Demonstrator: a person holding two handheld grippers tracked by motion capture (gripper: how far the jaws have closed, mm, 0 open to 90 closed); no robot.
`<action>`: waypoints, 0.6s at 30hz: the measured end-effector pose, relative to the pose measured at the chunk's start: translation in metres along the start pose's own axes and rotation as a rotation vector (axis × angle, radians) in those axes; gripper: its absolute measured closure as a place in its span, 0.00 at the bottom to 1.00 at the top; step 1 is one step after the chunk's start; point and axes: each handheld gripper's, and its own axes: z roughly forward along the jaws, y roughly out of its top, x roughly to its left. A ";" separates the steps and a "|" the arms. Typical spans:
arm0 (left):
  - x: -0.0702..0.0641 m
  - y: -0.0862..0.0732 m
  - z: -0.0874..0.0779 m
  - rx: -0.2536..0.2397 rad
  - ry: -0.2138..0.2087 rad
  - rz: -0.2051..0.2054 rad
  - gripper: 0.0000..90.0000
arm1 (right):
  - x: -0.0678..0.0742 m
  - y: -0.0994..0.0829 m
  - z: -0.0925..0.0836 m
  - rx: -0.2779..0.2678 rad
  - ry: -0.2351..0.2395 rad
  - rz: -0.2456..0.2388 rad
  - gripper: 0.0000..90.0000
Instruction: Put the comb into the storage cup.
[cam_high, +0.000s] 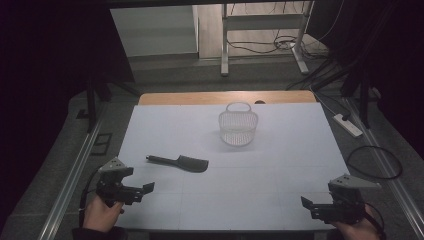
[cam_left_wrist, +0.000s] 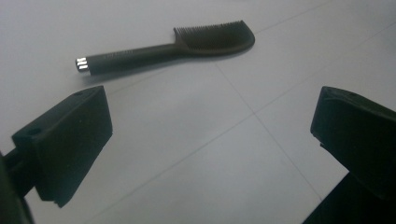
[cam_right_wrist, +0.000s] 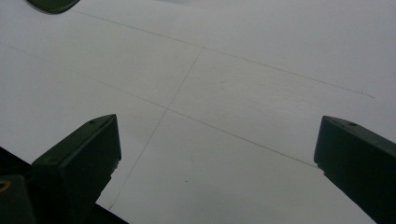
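A black hairbrush (cam_high: 181, 162) lies flat on the white table (cam_high: 280, 150), handle to the left, bristle head to the right. In the left gripper view the hairbrush (cam_left_wrist: 168, 46) lies ahead with bristles up and a silver cap on its handle end. A white mesh basket (cam_high: 238, 126) with a loop handle stands behind it near the table's middle. My left gripper (cam_high: 148, 188) is open at the near left corner, empty, a short way from the brush. My right gripper (cam_high: 306, 204) is open at the near right corner, over bare table (cam_right_wrist: 224, 93).
A wooden strip (cam_high: 225, 97) borders the table's far edge. Metal rails (cam_high: 75, 170) run along both sides. A power strip (cam_high: 347, 125) and a looped cable (cam_high: 375, 162) lie on the floor at the right. A desk frame (cam_high: 262, 35) stands beyond.
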 end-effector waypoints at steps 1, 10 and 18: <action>0.000 0.000 0.000 0.000 0.000 0.000 0.00 | 0.000 0.000 0.000 0.000 0.000 0.000 0.01; 0.004 0.010 0.014 0.010 -0.014 0.010 0.00 | 0.000 0.000 0.000 0.001 0.001 -0.003 0.01; 0.009 0.019 0.022 0.015 -0.008 0.011 0.00 | 0.000 0.000 0.000 0.002 0.000 -0.002 0.01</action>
